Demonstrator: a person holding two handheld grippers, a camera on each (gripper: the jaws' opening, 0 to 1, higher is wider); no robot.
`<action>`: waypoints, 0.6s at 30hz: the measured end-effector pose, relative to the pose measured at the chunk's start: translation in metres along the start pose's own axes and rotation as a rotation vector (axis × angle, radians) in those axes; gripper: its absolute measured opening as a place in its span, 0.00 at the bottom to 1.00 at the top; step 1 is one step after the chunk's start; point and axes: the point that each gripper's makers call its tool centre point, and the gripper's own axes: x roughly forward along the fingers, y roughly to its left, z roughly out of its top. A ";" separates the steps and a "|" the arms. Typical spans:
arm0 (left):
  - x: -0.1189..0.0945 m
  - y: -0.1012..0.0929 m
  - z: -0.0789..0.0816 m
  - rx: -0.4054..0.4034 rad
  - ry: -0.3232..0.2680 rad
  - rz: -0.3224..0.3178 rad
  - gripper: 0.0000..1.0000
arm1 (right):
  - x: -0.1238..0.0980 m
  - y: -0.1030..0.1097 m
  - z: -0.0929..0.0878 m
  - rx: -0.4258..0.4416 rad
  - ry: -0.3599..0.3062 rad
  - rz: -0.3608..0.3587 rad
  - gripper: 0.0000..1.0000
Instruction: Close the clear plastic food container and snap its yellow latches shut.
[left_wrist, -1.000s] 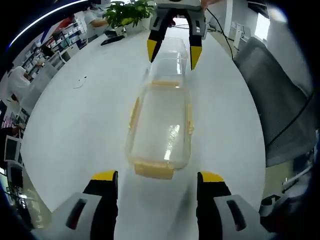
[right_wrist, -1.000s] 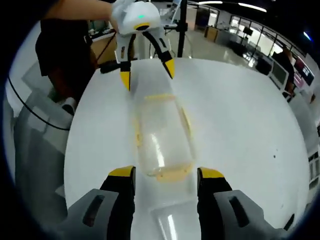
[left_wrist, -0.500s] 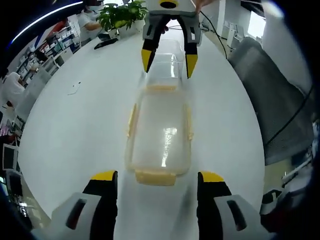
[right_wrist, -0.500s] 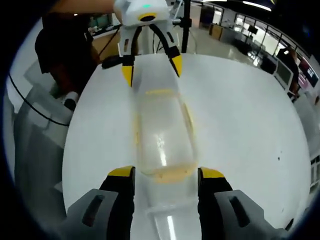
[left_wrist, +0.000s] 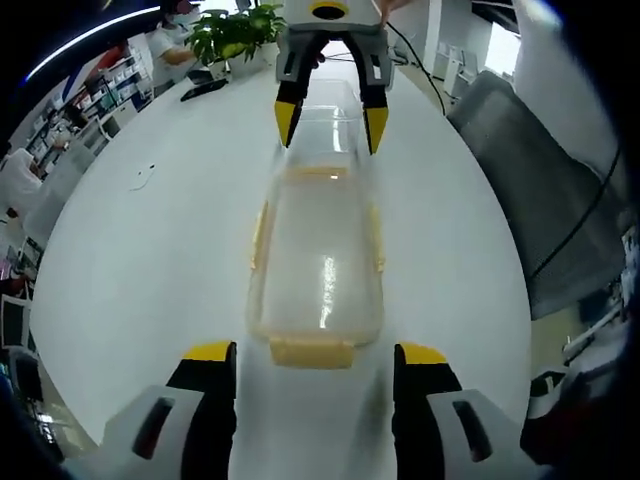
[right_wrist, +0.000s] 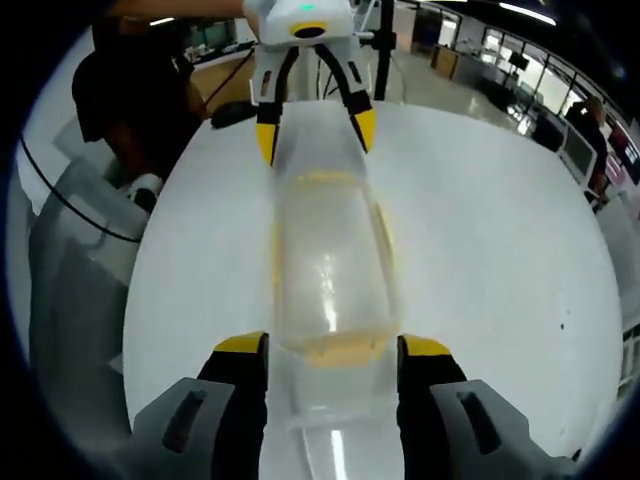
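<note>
A clear plastic food container (left_wrist: 318, 260) with yellow latches lies lengthwise on the white table (left_wrist: 150, 250), between the two grippers. My left gripper (left_wrist: 315, 358) is open, and the near end latch (left_wrist: 312, 351) sits between its tips. Side latches (left_wrist: 260, 235) stick out from the long walls. Opposite, my right gripper (left_wrist: 330, 118) is open over the far end. In the right gripper view the container (right_wrist: 328, 265) runs away from my right gripper (right_wrist: 330, 350), which straddles a second clear plastic piece (right_wrist: 325, 405). The left gripper (right_wrist: 315, 135) hangs open at the far end.
A potted plant (left_wrist: 235, 30) and a dark flat object (left_wrist: 205, 88) sit at the table's far edge. A grey chair (left_wrist: 530, 180) stands to the right of the table. A person in dark clothes (right_wrist: 130, 100) stands beside a black stand pole (right_wrist: 385, 50).
Both grippers have moved in toward the container's ends. The second clear piece now sits deeper between the right gripper's jaws. The container has stayed put.
</note>
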 end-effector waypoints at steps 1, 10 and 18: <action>0.001 -0.001 0.000 0.001 0.001 -0.003 0.59 | 0.000 0.000 0.000 -0.003 0.001 0.001 0.49; 0.007 -0.002 -0.002 0.005 0.000 -0.018 0.59 | 0.008 0.001 0.001 -0.077 0.050 0.020 0.50; 0.010 -0.004 -0.005 0.007 0.009 -0.020 0.58 | 0.013 0.003 -0.003 -0.108 0.094 0.050 0.49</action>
